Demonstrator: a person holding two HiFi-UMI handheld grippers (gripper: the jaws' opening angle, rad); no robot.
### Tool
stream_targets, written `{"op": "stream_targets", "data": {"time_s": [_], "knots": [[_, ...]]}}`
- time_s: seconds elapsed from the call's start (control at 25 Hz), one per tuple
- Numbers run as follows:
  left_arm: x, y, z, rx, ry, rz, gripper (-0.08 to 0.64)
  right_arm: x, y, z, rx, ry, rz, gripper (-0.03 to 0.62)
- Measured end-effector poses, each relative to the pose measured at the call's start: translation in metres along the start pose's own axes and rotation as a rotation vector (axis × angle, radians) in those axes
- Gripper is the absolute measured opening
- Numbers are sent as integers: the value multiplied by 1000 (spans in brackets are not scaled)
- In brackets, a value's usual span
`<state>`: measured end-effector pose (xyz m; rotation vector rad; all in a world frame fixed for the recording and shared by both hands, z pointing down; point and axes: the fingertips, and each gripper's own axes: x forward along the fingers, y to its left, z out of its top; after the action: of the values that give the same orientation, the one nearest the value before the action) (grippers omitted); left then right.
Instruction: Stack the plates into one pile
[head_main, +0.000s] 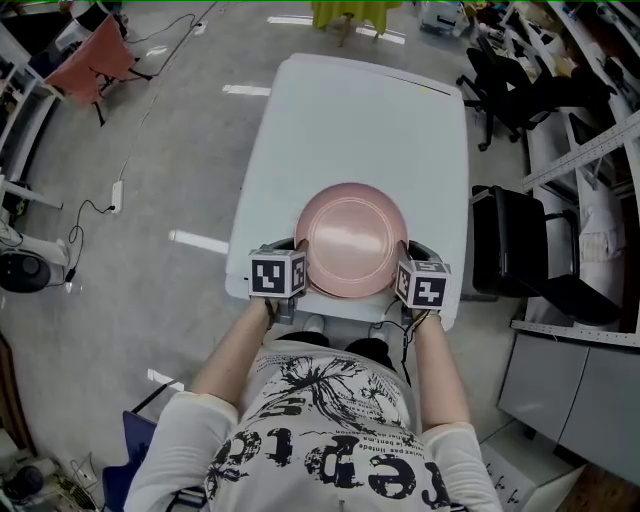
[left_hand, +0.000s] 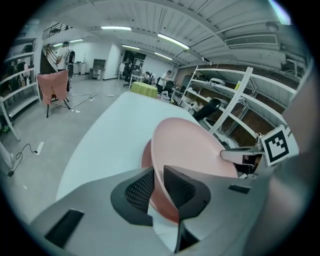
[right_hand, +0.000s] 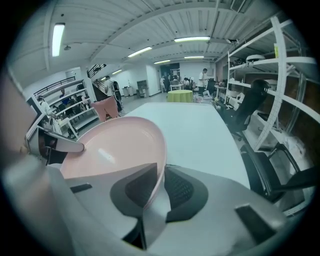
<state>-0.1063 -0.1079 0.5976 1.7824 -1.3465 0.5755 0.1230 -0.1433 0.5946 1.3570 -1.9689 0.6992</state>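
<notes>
Head view: pink plate over the near end of the desk, left claw and right claw each clamped on its rim; thin edge grips, so any uneven pull could drop it

A single round pink plate, glossy, with a shallow well and a broad raised rim, spans the gap between the two claws. Its left rim is pinched in the left claw and its right rim in the right claw, one jaw on the top face and one beneath. It sits face up over the near end of the bench, reaching forward from both claws. Its underside shows darker just outside the left claw.
</notes>
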Motion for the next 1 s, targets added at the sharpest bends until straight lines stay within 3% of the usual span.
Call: {"op": "stream_targets", "data": {"time_s": [0.16,0.4,0.64,1.0], "knots": [[3,14,-4,26,19,28,67,8,10,-3,0,18,-5,54],[7,19,-5,52,22,10,75,14,13,-7,-4,49,-13,55],[20,22,-12,152,21,46,92,15,14,-7,-41,54,-44,55],[17,24,-11,147,38,15,97,14,13,-8,-55,49,-93,61]]}}
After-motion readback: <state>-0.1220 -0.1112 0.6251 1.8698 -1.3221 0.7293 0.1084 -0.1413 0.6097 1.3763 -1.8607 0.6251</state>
